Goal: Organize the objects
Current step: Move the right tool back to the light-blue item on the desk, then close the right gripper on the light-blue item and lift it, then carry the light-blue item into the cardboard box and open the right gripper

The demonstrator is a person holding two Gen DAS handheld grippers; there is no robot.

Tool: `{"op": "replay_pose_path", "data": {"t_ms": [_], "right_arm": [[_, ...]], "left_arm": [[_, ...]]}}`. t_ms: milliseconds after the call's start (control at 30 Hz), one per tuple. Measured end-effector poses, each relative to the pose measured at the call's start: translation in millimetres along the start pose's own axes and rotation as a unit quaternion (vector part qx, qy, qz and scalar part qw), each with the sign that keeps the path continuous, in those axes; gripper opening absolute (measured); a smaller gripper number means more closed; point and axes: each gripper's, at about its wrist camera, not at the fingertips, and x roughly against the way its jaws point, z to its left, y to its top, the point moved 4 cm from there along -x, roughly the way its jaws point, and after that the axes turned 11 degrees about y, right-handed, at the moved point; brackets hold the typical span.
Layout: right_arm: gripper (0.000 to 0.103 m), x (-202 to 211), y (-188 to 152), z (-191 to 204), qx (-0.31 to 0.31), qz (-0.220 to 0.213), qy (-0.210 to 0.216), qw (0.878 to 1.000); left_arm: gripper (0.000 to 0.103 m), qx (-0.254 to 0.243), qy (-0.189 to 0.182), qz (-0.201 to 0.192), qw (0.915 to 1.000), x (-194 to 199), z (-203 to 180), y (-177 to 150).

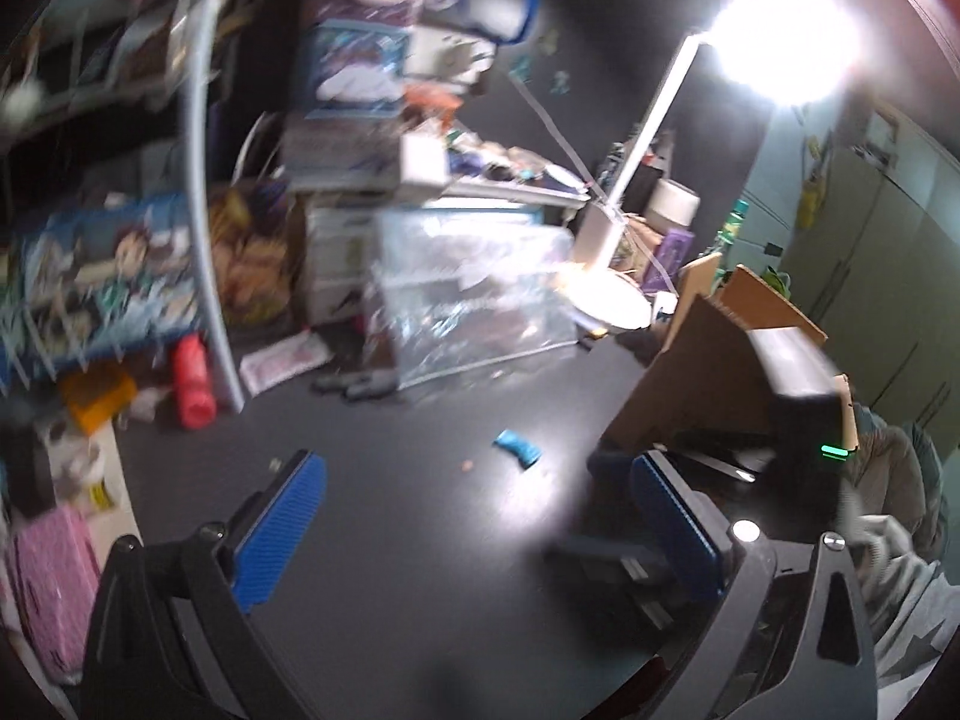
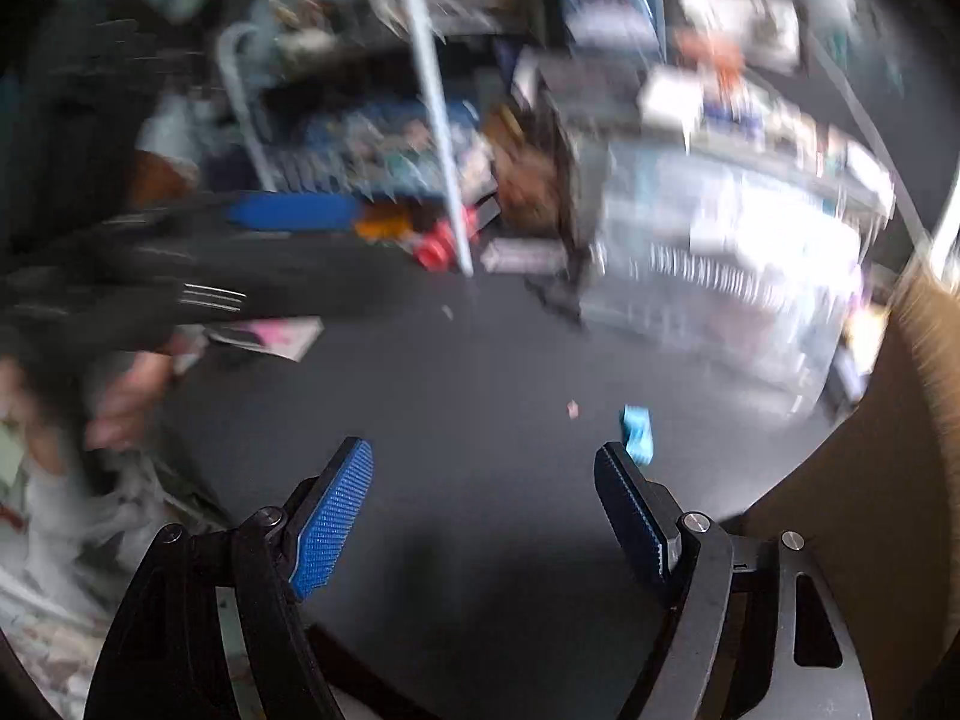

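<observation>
the left gripper (image 1: pixel 480 498) gapes wide over the dark table (image 1: pixel 420 540), nothing between its pads. the right gripper (image 2: pixel 483 480) also stands open and empty. a small blue object (image 1: pixel 517 447) lies at twelve o'clock, a cardboard box (image 1: pixel 708 372) at two, clear plastic packaging (image 1: pixel 474 294) farther back.

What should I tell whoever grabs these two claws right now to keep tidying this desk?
Left claw: open, empty, over the dark desk.
Right claw: open, empty, over the same desk, next to the cardboard box.
Things: a small light-blue object lies loose on the desk ahead of both claws, just beyond the right claw's right finger. A red bottle lies at the left by the shelf post; a clear plastic bin stands at the back.
Done: cannot tell; nothing is held.
Left: probably pick up the blue object and put it away, perhaps into the box.
</observation>
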Motion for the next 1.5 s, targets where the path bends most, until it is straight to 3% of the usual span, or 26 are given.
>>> {"op": "replay_pose_path", "data": {"t_ms": [167,300,367,467,600,700,900,1000,1133,1333,1500], "right_arm": [[0.061,-40,-7,-51,-0.033,-0.007,-0.094,0.995],[0.038,-56,-2,-79,-0.062,0.0,-0.102,0.993],[0.031,-54,1,-81,-0.049,-0.004,-0.12,0.992],[0.013,-55,-1,-81,-0.038,-0.001,-0.131,0.991],[0.013,-55,-3,-77,-0.024,0.003,-0.13,0.991],[0.013,-49,-6,-67,-0.018,0.0,-0.105,0.994],[0.013,-16,-3,-23,0.029,-0.035,-0.061,0.997],[0.013,8,-1,4,0.068,-0.065,-0.052,0.994],[0.013,40,2,30,0.107,-0.099,-0.045,0.988],[0.013,81,9,47,0.147,-0.138,-0.068,0.977],[0.013,109,9,42,0.163,-0.156,-0.093,0.97]], "left_arm": [[0.101,0.025,-0.005,0.02,0.9995,-11,16,-15],[0.101,0.03,-0.003,0.027,0.9992,-14,21,-20],[0.101,0.032,-0.003,0.027,0.9991,-15,22,-19],[0.101,0.032,-0.004,0.028,0.9991,-17,23,-17],[0.101,0.028,-0.014,0.032,0.999,-20,21,-16],[0.101,0.025,-0.02,0.04,0.9987,-24,19,-16],[0.1,0.018,-0.082,0.046,0.9954,-22,0,-14],[0.091,0.008,-0.12,0.041,0.9918,-15,-15,-9],[0.068,0.0,-0.17,0.035,0.9849,-5,-35,2],[0.044,-0.003,-0.216,0.03,0.976,3,-56,27],[0.035,-0.02,-0.251,0.037,0.9672,3,-83,43]]}}
